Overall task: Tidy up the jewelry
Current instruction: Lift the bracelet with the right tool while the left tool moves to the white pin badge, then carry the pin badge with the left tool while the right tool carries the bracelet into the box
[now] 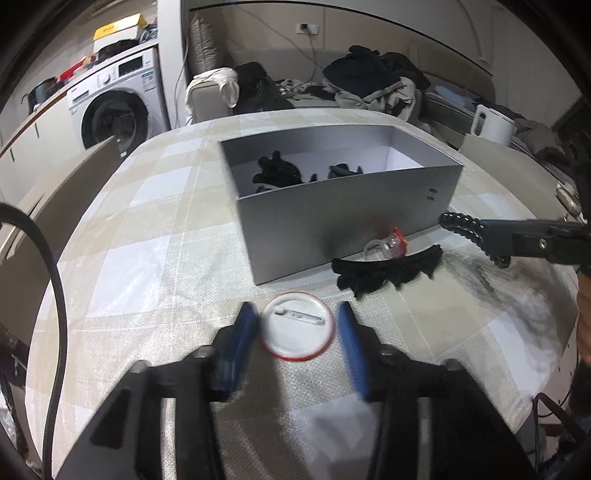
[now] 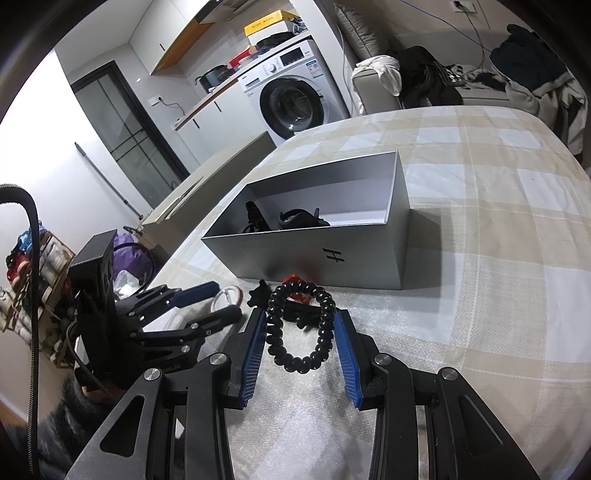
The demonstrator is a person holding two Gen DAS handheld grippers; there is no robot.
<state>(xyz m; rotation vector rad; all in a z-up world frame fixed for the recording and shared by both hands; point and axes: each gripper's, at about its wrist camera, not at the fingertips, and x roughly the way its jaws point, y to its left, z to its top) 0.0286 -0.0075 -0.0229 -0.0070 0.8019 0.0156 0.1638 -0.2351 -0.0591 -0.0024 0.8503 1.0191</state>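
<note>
The left tongs (image 1: 297,325) stand released around the round badge (image 1: 298,326) on the tabletop (image 1: 147,258), at six o'clock from the grey box (image 1: 332,221). The right tongs (image 2: 300,332) grasp a black coil bracelet (image 2: 301,325).

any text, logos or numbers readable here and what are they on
"H": dark mark on the front wall of the open silver-grey cardboard box.
Yellow cardboard box on top of the white front-loading washing machine: dark print, too blurred to read.
Washing machine panel labels and stickers: too small to read.
Round white red-rimmed pin badge: no text visible.
</note>
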